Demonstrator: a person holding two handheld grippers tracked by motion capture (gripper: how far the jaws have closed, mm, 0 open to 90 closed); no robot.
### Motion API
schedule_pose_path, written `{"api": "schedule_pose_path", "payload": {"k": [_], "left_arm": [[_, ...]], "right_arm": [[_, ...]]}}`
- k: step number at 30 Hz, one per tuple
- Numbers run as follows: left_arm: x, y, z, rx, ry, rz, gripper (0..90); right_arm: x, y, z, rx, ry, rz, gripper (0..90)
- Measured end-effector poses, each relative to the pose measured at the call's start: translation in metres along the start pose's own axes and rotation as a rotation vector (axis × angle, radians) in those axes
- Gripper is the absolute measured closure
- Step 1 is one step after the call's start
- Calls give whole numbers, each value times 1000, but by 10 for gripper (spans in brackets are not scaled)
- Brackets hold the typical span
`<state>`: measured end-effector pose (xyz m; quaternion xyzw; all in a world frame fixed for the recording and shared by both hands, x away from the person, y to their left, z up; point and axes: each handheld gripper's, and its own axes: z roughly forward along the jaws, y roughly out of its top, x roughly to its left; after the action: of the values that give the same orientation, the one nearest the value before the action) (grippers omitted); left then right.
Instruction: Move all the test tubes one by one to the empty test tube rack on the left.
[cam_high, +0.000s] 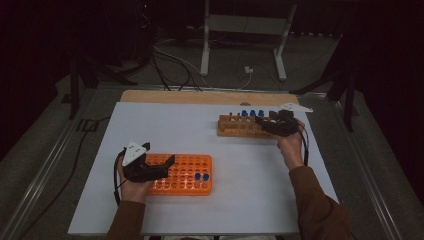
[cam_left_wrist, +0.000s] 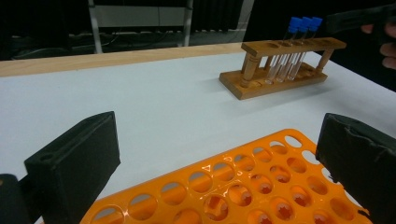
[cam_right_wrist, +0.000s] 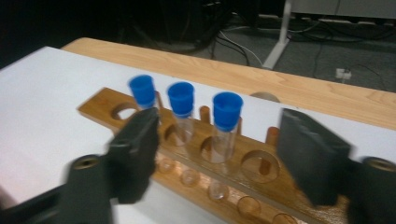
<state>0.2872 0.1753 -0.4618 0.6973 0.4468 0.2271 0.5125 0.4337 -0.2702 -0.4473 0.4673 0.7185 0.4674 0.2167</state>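
A wooden rack (cam_high: 235, 131) stands at the far right of the white table (cam_high: 165, 130) and holds three blue-capped test tubes (cam_high: 252, 113). My right gripper (cam_high: 265, 121) is at that rack. In the right gripper view its jaws (cam_right_wrist: 219, 126) stand apart on either side of the rightmost tube (cam_right_wrist: 227, 112), and the pads do not touch it. An orange rack (cam_high: 182, 175) lies near the front left with two blue-capped tubes (cam_high: 201, 177) in it. My left gripper (cam_high: 167, 162) hovers open over that rack's left part (cam_left_wrist: 243, 182), nothing between its jaws (cam_left_wrist: 217, 135).
A bare wooden strip (cam_high: 200, 96) runs along the table's far edge. Behind it, cables and a metal stand (cam_high: 205, 45) sit on the dark floor. White tabletop separates the two racks.
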Motion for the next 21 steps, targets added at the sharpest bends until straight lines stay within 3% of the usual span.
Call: {"api": "schedule_pose_path", "payload": {"k": [2,5,12,21], "left_arm": [[0,0,0,1,0,0,7],[0,0,1,6,-1,0,7],[-1,-1,2,7,-5,-4,7],[-1,-1,2,7,-12,-12,7]], "right_arm": [[-1,-2,3,2,-4,1,464],[-2,-3,8,1,-22,-12,555],[1,-7,22,27,-66,-57,642],[10,-8,28,19,-82,-95,760]]}}
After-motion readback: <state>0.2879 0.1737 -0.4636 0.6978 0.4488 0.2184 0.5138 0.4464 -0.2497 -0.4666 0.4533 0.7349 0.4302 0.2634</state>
